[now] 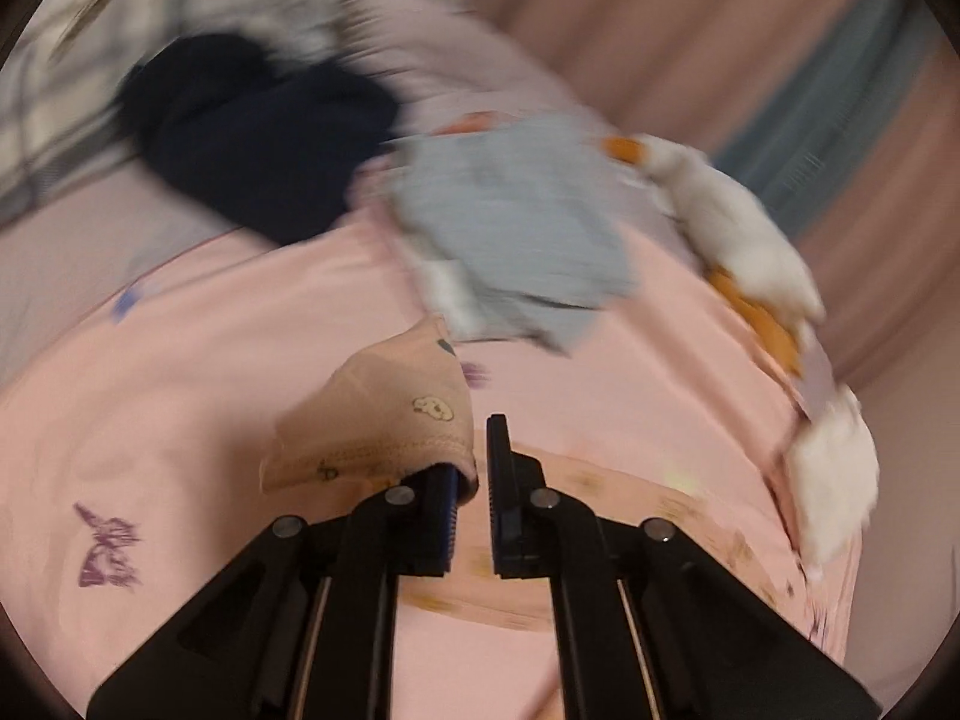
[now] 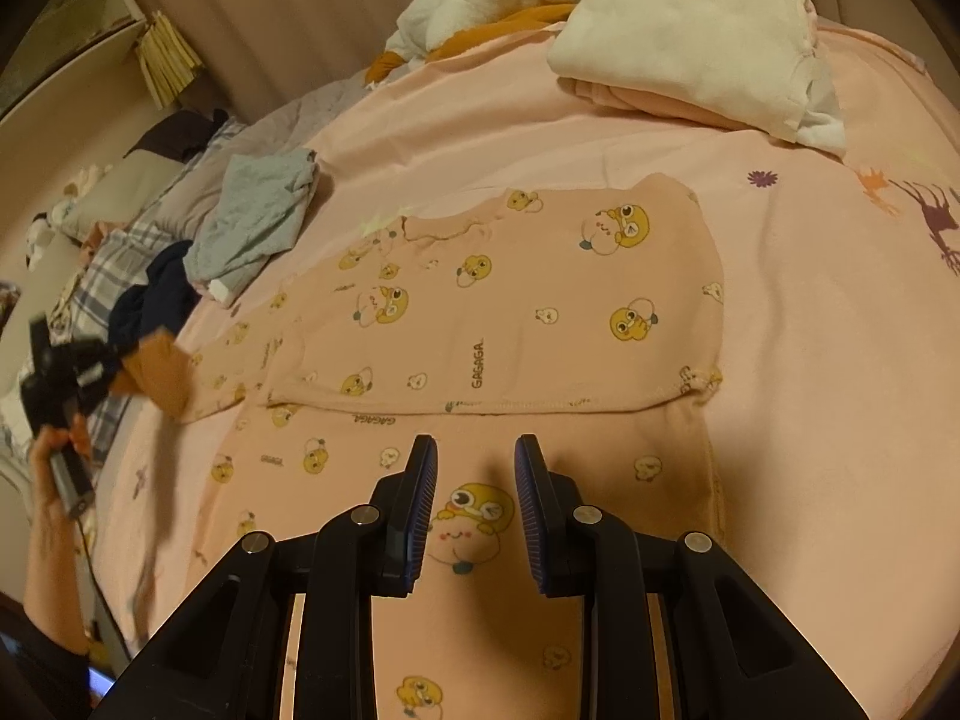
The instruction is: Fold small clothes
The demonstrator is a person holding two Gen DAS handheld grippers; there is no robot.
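Note:
A pink garment printed with yellow cartoon figures lies flat on the pink bed sheet, its upper part folded over. At the far left its sleeve end is lifted off the sheet by my left gripper, held in a person's hand. In the blurred left wrist view the sleeve wraps the left finger and runs into the narrow gap of my left gripper, which is shut on it. My right gripper hovers over the garment's near part, partly open, with nothing between its fingers.
A grey-blue garment and a dark navy one lie at the left of the bed beside plaid bedding. A folded white and pink stack sits at the back right. A white and orange plush lies by the curtain.

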